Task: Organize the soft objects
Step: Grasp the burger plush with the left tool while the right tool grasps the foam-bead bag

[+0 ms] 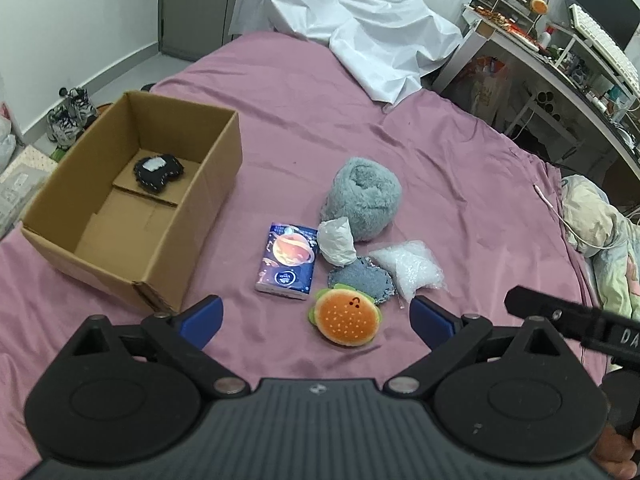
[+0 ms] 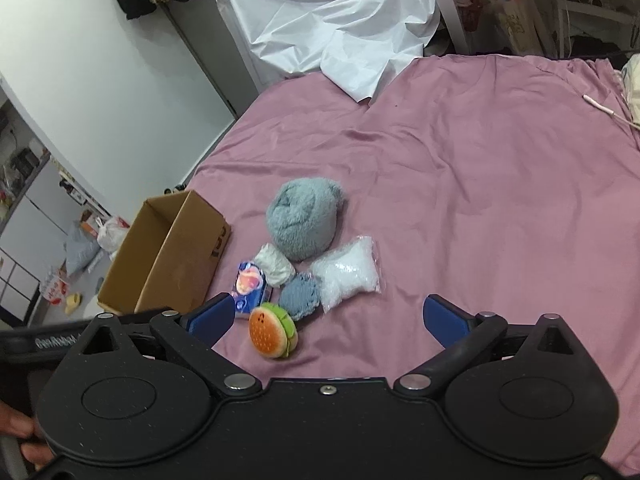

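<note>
On the pink bed sheet (image 1: 440, 168) lies a cluster of soft things: a plush burger (image 1: 346, 317) (image 2: 272, 333), a grey-blue fluffy bundle (image 1: 362, 197) (image 2: 305, 218), a blue sequin pad (image 1: 362, 279) (image 2: 300, 295), a clear bag of white filling (image 1: 410, 269) (image 2: 347, 275), a crumpled white bag (image 1: 338, 241) (image 2: 275, 265) and a tissue pack (image 1: 288, 261) (image 2: 250, 284). An open cardboard box (image 1: 192, 216) (image 2: 188, 256) holds a black plush (image 1: 157, 172). My left gripper (image 1: 316, 316) is open, with the burger between its fingers. My right gripper (image 2: 327, 316) is open and empty above the sheet.
A crumpled white sheet (image 1: 360, 20) (image 2: 340, 20) lies at the bed's far end. A desk with shelves (image 1: 560, 52) stands on the right. A patterned quilt (image 1: 600, 232) and a white cable (image 1: 560, 212) lie at the right bed edge. Shoes (image 1: 70, 116) sit on the floor.
</note>
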### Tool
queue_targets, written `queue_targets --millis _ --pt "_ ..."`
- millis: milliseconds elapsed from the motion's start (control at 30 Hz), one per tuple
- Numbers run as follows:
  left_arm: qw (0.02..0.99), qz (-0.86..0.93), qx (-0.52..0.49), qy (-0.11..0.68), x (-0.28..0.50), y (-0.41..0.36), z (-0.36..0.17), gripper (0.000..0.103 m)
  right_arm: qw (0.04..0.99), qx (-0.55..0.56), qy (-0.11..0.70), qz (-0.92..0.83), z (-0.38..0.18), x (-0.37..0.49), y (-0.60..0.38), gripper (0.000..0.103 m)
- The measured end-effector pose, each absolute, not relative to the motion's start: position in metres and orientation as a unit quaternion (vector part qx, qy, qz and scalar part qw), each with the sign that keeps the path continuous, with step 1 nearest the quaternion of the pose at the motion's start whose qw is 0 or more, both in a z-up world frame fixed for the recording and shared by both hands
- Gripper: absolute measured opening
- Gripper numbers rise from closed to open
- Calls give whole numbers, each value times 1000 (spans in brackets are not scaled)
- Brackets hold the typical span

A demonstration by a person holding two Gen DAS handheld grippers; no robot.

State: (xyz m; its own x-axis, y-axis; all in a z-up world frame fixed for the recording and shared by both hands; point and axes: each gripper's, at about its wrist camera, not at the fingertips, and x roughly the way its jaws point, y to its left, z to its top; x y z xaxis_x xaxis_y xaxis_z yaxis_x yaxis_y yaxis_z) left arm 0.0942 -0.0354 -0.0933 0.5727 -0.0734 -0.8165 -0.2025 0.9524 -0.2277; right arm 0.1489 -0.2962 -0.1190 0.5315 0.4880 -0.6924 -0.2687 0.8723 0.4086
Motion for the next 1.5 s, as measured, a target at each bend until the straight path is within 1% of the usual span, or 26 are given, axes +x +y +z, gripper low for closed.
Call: queue_targets --millis 400,633,767,833,900,933,1100,1433,1500 --pt "856 48 -170 485 118 -48 -126 100 867 152 428 204 -127 183 -295 103" --pt "848 56 -195 490 126 -51 -146 99 846 190 456 203 -142 204 -293 103" --pt "838 64 -222 494 130 -47 -160 90 844 185 462 200 -152 211 -286 103" --pt "833 70 -233 496 133 -45 -167 83 849 175 460 193 -155 212 -282 103" --pt "827 71 -248 499 135 -44 -173 74 852 168 456 195 -158 215 -278 103" --pt "825 69 -256 499 136 -43 -176 72 851 168 455 199 -159 217 -277 103" --pt "819 65 -275 498 141 -46 -185 68 847 152 470 199 -170 228 -266 103" --pt "809 79 -275 513 151 -55 -203 68 839 131 496 179 -192 243 -255 101" --pt "808 84 -274 515 153 -55 -202 62 837 127 501 179 -196 245 -252 98"
